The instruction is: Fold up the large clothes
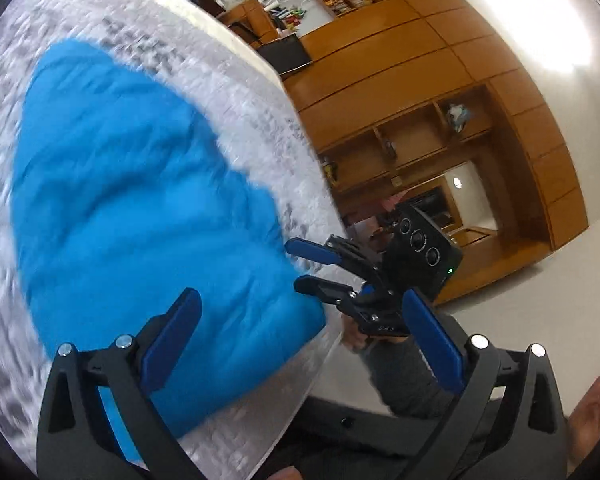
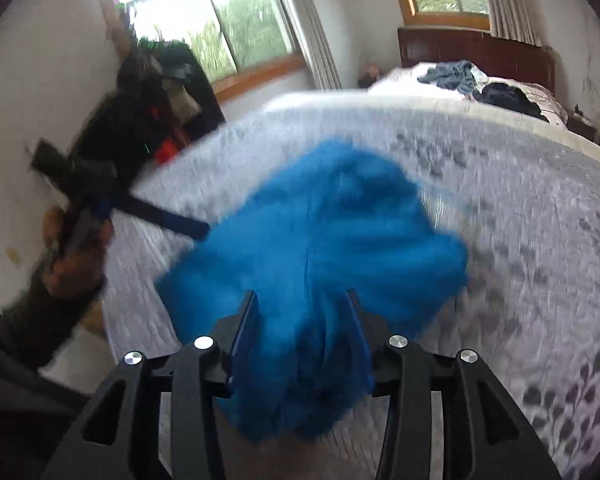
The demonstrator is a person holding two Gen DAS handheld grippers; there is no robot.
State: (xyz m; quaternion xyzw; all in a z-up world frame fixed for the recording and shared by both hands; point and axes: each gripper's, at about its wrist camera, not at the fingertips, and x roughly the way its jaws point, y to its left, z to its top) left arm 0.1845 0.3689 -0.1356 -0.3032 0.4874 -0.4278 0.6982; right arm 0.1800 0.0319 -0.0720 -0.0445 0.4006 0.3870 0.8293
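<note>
A bright blue garment (image 1: 140,208) lies partly folded on a grey patterned bed cover (image 1: 240,92). My left gripper (image 1: 300,332) is wide open above the garment's near edge, with nothing between its fingers. In the left wrist view my right gripper (image 1: 292,264) reaches in from the bed's side, its fingers apart at the garment's corner. In the right wrist view the right gripper (image 2: 300,296) hovers over the blue garment (image 2: 332,240), and cloth shows in the gap. The left gripper (image 2: 198,227), held by a hand, touches the garment's left edge. Both views are motion-blurred.
The bed cover (image 2: 500,240) drops off at an edge (image 1: 320,368) close to both grippers. Wooden cabinets (image 1: 420,60) stand beyond it. A second bed holds a pile of clothes (image 2: 460,76). Dark clutter (image 2: 160,100) sits below the window (image 2: 240,28).
</note>
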